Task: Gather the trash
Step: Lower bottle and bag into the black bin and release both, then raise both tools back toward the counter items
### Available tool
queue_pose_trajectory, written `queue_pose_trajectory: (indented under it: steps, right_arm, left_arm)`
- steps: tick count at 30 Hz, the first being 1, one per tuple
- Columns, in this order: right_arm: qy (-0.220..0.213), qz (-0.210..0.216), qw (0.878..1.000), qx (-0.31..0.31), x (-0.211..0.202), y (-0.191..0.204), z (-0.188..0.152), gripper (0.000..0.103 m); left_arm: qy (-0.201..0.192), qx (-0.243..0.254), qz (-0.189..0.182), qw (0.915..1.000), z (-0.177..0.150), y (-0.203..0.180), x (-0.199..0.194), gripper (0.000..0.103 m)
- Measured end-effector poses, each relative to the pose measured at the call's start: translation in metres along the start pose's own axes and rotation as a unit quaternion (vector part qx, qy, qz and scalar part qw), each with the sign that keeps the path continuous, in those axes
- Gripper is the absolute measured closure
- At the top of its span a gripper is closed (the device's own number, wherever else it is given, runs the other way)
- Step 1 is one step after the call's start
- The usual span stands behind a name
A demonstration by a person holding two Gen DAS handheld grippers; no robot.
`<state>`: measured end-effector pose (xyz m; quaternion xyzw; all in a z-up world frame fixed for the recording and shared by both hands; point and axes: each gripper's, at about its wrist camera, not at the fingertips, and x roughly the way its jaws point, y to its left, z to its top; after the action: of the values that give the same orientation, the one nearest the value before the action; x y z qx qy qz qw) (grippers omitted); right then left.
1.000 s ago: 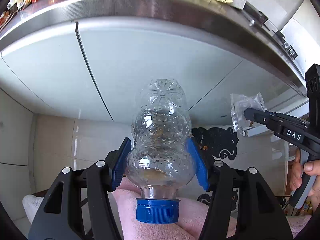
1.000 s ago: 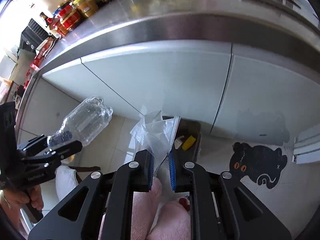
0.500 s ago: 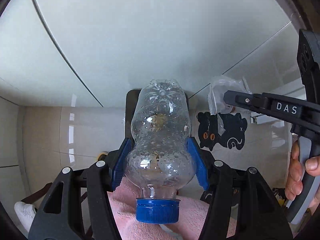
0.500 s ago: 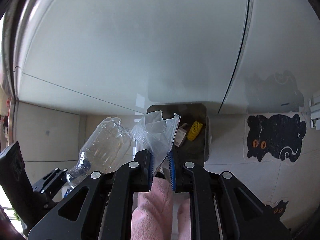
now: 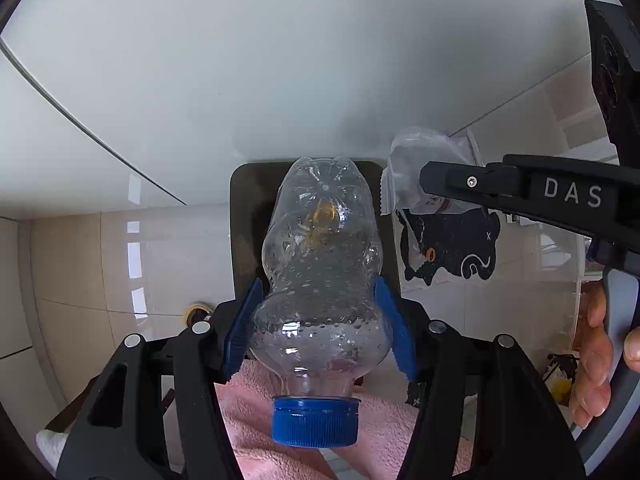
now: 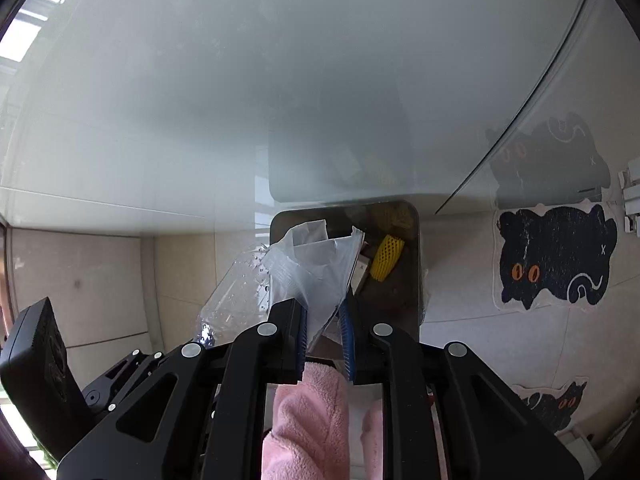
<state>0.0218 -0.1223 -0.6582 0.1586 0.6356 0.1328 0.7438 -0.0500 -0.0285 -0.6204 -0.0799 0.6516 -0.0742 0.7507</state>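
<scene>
My left gripper is shut on a clear plastic bottle with a blue cap, held base-forward over a dark trash bin on the floor. My right gripper has a crumpled clear plastic bag between its blue pads. Its jaws are opening slightly, though the bag still sits pinched between them above the bin. In the left wrist view the bag hangs at the bin's right corner. The bottle shows left of the bag.
The bin holds a yellow foam net and other scraps. White cabinet doors rise right behind it. A black cat-shaped mat lies on the tiled floor to the right. Pink fuzzy fabric shows below the grippers.
Both grippers have come down from countertop height towards the floor, so the bin now lies directly under the bottle and the bag. The counter has left the views.
</scene>
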Motion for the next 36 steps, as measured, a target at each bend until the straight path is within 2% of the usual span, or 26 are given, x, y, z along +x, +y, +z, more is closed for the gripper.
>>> queue_pose_trajectory:
  steps: [4,7,10,13,19,25,31,33,36]
  right_arm:
    - [0.004,-0.003,1.0,0.009,0.002,-0.002,0.004,0.083]
    - [0.004,0.001,1.0,0.024,0.003,-0.005,0.007,0.055]
    - [0.003,0.0,1.0,0.028,0.001,-0.005,0.009,0.053]
    - [0.006,0.014,0.999,0.036,-0.002,-0.006,0.01,0.051]
    - [-0.003,0.017,0.999,0.033,-0.019,-0.002,0.009,0.05]
    - [-0.029,0.023,0.999,0.024,-0.071,-0.003,-0.001,0.05]
    - [-0.075,0.04,0.996,0.006,-0.156,0.006,-0.016,0.046]
    - [-0.098,0.046,0.994,0.0,-0.186,0.01,-0.019,0.04]
    - [-0.135,0.047,0.99,-0.009,-0.228,0.017,-0.021,0.037]
  left_arm:
    - [0.01,0.003,-0.008,0.9999,0.005,0.004,0.004,0.047]
    - [0.011,0.006,-0.005,0.9999,0.006,0.006,0.002,0.043]
    - [0.008,0.005,-0.003,0.9999,0.005,0.004,-0.001,0.035]
    - [0.006,0.007,-0.004,0.9999,0.006,0.004,-0.005,0.032]
    - [0.001,0.008,0.001,1.0,0.01,0.004,-0.016,0.032]
    - [-0.024,0.014,0.0,0.9996,0.006,0.0,-0.06,0.029]
    - [-0.068,0.023,-0.005,0.9974,0.009,-0.01,-0.132,0.024]
    - [-0.084,0.03,-0.01,0.9959,0.011,-0.015,-0.158,0.022]
    - [-0.108,0.04,-0.012,0.9933,0.015,-0.024,-0.195,0.021]
